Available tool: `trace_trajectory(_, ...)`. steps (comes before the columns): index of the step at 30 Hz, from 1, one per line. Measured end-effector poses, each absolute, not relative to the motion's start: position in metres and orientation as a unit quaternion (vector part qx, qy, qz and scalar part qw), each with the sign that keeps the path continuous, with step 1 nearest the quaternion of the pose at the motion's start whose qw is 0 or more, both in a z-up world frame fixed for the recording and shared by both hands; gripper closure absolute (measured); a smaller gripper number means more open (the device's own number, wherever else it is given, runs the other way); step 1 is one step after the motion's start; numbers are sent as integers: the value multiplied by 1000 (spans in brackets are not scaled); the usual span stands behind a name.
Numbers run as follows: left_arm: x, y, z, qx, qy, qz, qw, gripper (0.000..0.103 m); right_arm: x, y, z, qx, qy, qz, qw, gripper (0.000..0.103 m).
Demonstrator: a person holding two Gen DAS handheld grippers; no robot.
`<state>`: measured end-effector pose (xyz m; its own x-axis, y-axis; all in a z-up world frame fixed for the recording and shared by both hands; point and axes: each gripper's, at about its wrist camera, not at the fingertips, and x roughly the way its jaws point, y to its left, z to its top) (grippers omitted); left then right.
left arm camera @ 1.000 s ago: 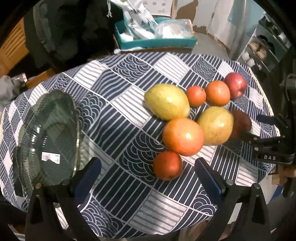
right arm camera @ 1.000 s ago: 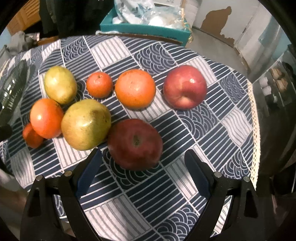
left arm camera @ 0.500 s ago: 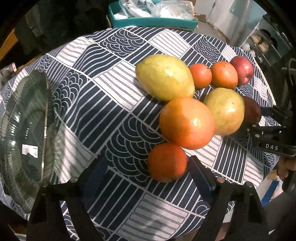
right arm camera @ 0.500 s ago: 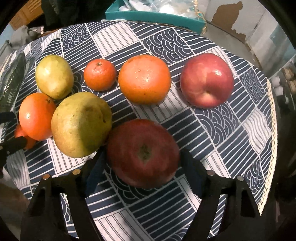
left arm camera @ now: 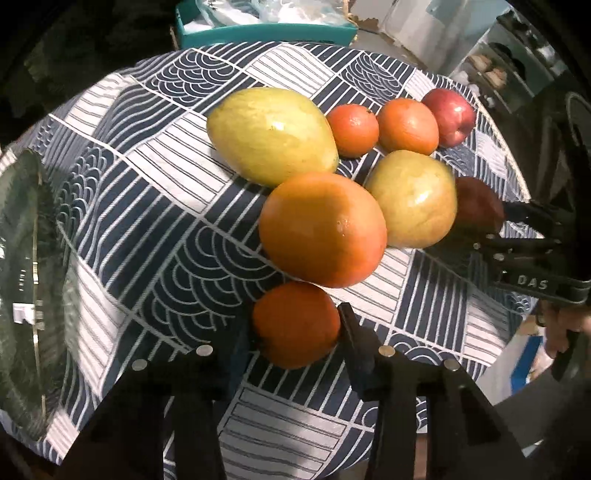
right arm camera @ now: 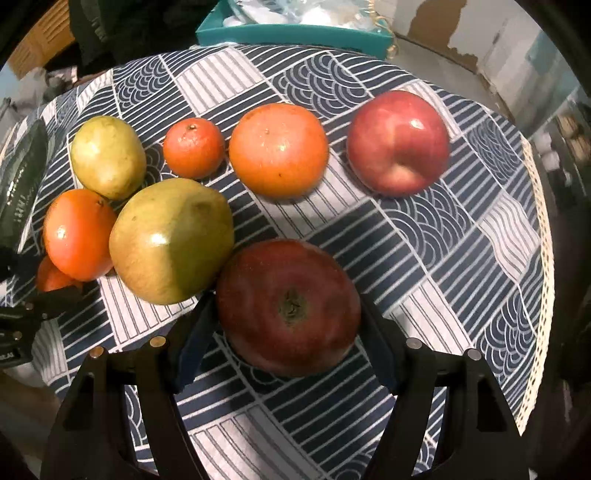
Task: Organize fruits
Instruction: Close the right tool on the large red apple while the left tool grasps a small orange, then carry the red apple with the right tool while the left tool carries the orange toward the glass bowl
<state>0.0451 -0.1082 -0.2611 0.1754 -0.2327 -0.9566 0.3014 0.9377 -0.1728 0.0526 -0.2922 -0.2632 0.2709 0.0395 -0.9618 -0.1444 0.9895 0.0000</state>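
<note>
Several fruits lie on a blue-and-white patterned tablecloth (left arm camera: 155,177). My left gripper (left arm camera: 295,328) is shut on a small orange (left arm camera: 295,325) at the near edge of the group. Behind it lie a large orange (left arm camera: 323,229), a yellow mango (left arm camera: 271,136) and a green-yellow mango (left arm camera: 413,199). My right gripper (right arm camera: 288,317) is shut on a dark red apple (right arm camera: 288,306). Further back lie a small tangerine (right arm camera: 194,147), an orange (right arm camera: 279,149) and a red apple (right arm camera: 399,142).
A dark glass plate (left arm camera: 22,288) lies at the table's left edge. A teal tray (left arm camera: 266,29) with plastic bags stands beyond the far edge. The table edge with lace trim (right arm camera: 543,258) runs down the right.
Both grippers moved forward and closed: the left onto the small orange, the right onto the dark red apple. Both were open a second ago.
</note>
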Motion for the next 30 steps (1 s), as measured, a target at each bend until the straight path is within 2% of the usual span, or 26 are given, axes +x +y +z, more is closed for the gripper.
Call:
trace_trajectory(3,42,-110,-258,48,606,-162,777,58,46,-298,-257,-37,595,51,801,28)
trace_trajectory(30,38,-73,-153,-5,497,-140,856,59,27,-278,-146,-14,454,74,888,28)
